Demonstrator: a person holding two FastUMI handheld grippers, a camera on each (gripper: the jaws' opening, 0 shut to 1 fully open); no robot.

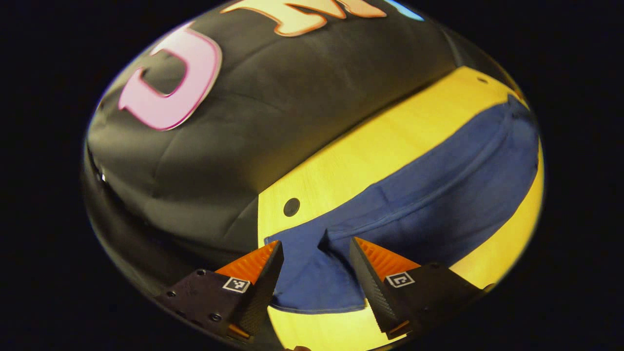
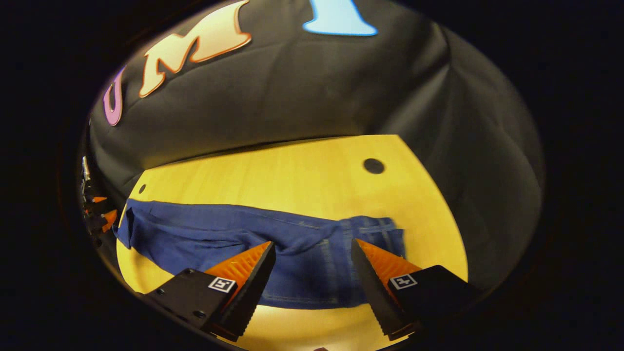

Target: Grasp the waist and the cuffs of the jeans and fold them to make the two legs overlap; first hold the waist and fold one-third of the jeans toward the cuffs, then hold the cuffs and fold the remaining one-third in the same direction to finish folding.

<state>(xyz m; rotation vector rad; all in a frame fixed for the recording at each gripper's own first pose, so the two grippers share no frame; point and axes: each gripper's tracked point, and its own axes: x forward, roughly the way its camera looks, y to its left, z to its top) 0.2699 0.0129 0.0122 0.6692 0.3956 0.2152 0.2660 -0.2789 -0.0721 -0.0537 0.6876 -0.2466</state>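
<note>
Dark blue jeans (image 1: 429,185) lie lengthwise on the yellow wooden table (image 1: 370,146), the two legs stacked one over the other. My left gripper (image 1: 316,246) hovers open above the cuff end, its fingers straddling the cuffs (image 1: 312,278) without touching them. In the right gripper view the same jeans (image 2: 234,234) stretch from left to right, with the waist (image 2: 370,234) at the right. My right gripper (image 2: 312,248) is open just above the waist end, nothing between its fingers. Far left in that view, the other gripper (image 2: 100,217) shows by the cuffs.
The black cloth wall (image 2: 292,97) rises right behind the table and wraps round its ends. Round holes (image 2: 374,165) are set in the tabletop near its corners, one also by the cuffs (image 1: 291,206). A bare strip of table (image 2: 273,170) lies between jeans and wall.
</note>
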